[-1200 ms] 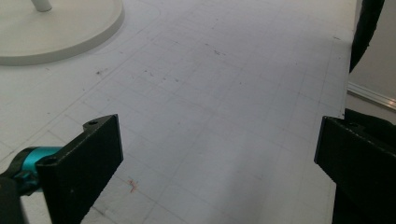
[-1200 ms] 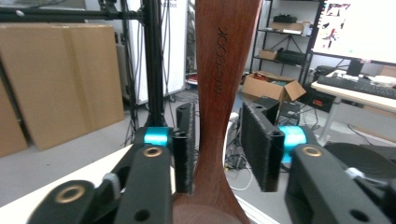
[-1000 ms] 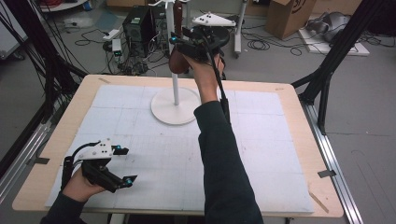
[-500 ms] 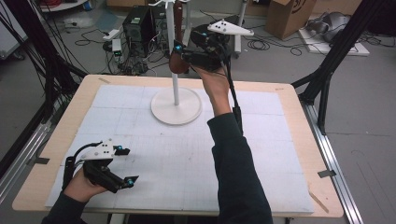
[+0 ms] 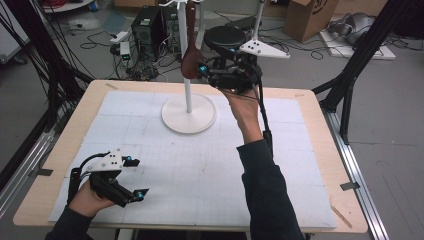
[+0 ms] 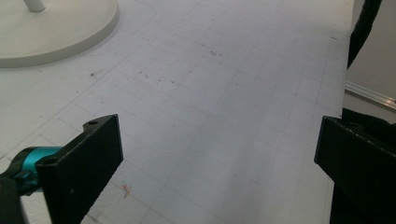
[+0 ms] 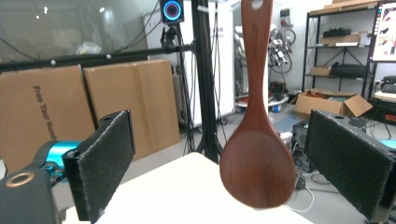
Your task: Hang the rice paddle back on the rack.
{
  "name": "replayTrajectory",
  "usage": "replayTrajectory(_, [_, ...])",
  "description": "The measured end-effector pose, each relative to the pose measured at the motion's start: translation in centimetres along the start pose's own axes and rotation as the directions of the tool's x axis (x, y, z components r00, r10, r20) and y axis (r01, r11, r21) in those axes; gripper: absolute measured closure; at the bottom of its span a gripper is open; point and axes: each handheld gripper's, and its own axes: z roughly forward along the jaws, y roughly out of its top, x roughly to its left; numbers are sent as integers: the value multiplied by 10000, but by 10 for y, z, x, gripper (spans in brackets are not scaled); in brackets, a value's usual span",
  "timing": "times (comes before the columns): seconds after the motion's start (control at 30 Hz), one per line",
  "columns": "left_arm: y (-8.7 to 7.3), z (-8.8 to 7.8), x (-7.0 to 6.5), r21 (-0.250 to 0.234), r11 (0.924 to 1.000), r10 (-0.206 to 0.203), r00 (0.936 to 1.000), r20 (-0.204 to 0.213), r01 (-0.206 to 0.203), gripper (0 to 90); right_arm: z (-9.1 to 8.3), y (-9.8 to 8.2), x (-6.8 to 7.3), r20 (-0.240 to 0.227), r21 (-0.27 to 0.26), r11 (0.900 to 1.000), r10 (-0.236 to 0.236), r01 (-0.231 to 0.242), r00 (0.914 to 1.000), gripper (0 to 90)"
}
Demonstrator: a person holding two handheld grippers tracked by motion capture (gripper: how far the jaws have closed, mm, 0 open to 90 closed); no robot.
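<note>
- One wooden spoon (image 5: 190, 55) hangs bowl-down from the top of the white stand (image 5: 189, 112), its handle hole over a hook, well above the worktop (image 5: 300, 107).
- In the right gripper view the spoon (image 7: 258, 140) dangles between the two black pads, touching neither; the bowl sits nearer the right-hand pad.
- The right claw (image 5: 204, 70) is held level just beside the spoon's bowl. Its jaws have just been opening and now stand spread wide, with the spoon between them but not pinched.
- The step in hand looks like letting go after hanging the spoon, so the good move is to draw the claw straight back along its own line, keeping both pads off the wood.
- A sideways drift could nudge the bowl and set the spoon swinging, or lift it off its hook; a slow, level retreat should avoid that.
- Keep the trailing cable away from the stand's thin pole, which might tip if snagged.
- The left claw (image 5: 131, 176) rests low near the front left of the worktop on the white gridded mat (image 6: 233, 93), jaws spread and empty, well apart from the stand.
</note>
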Motion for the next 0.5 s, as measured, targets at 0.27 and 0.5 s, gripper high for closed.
replayTrajectory(0.27, [0, 0, 1, 21, 10000, 11, 10000, -18, -10, 17, -18, -14, 7, -119, 625, 9976, -278, 285, 9995, 81])
replayTrajectory(0.5, [0, 1, 1, 35, 10000, 2, 10000, 2, -2, 17, -32, -30, 12, -237, 1028, 9938, -407, 429, 9989, 86])
